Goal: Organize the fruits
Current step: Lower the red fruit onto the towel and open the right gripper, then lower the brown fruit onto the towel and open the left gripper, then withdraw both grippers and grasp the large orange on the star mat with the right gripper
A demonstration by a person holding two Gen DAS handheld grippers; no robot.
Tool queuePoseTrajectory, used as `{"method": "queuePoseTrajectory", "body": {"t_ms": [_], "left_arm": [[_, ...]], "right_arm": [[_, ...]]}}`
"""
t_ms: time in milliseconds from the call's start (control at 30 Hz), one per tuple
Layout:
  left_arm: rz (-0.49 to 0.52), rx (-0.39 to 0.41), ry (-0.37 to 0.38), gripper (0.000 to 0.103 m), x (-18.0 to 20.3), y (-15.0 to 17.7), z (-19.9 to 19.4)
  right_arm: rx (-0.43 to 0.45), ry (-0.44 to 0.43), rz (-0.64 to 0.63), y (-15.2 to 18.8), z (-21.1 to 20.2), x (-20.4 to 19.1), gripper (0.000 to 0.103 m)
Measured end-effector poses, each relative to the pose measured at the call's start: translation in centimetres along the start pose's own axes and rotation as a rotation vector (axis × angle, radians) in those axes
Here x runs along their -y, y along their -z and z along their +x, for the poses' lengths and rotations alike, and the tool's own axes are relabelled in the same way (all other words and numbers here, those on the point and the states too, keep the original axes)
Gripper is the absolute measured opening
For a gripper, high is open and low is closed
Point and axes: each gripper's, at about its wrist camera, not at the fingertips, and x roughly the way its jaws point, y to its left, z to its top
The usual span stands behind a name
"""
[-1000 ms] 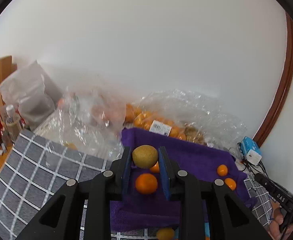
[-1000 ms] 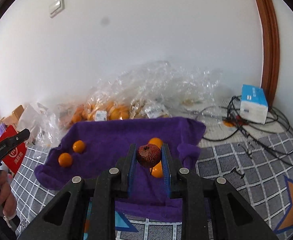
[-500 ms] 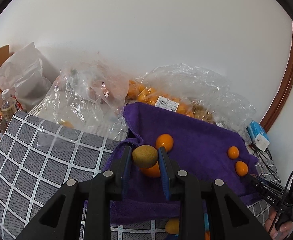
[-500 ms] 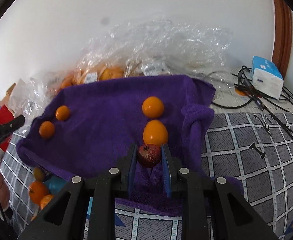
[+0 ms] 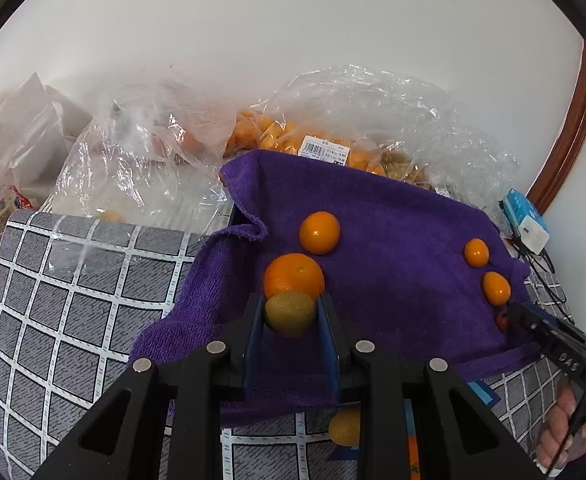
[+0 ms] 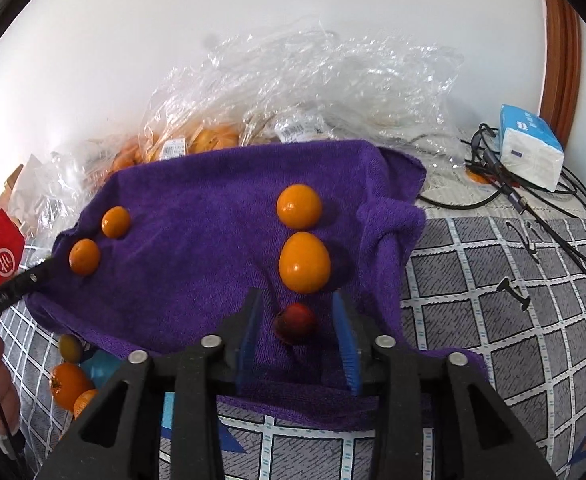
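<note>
Clear plastic bags (image 5: 333,136) of oranges are lying at the far wall behind the purple towel (image 6: 197,208). The left tongs (image 5: 291,314) are clamping a greenish-brown fruit (image 5: 289,313) above the towel's near edge; the right tongs (image 6: 295,322) are spread wide around a dark red fruit (image 6: 295,323) lying on the towel.

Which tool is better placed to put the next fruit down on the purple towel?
The left tool. It grips the green-brown fruit just above the purple towel, beside the oranges. The right tool is open, and its dark red fruit already lies on the towel.
</note>
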Motion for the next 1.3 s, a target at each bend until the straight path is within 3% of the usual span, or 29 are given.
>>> {"method": "queuePoseTrajectory", "body": {"t_ms": [400,700,1000,1200,1300], "left_arm": [[0.023,-0.024,-0.062,0.026,0.3,0.4,1.3],[-0.002,-0.026,-0.020,0.027,-0.1,0.2,0.8],[-0.010,0.091,0.011,0.040,-0.2,-0.5,-2.4],[0.024,0.159,0.003,0.040,0.3,-1.2,-4.3],[0.065,0.153,-0.018,0.040,0.9,-1.4,-5.3]], "right_arm": [[0.043,0.009,0.065,-0.5,-1.2,1.4,0.046],[0.062,0.067,0.063,-0.4,-1.7,1.5,0.051],[0.102,0.101,0.051,-0.8,-4.3,0.5,0.049],[0.075,0.090,-0.003,0.9,-6.3,-2.3,0.045],[0.046,0.064,-0.043,2.2,-6.8,-4.0,0.045]]}}
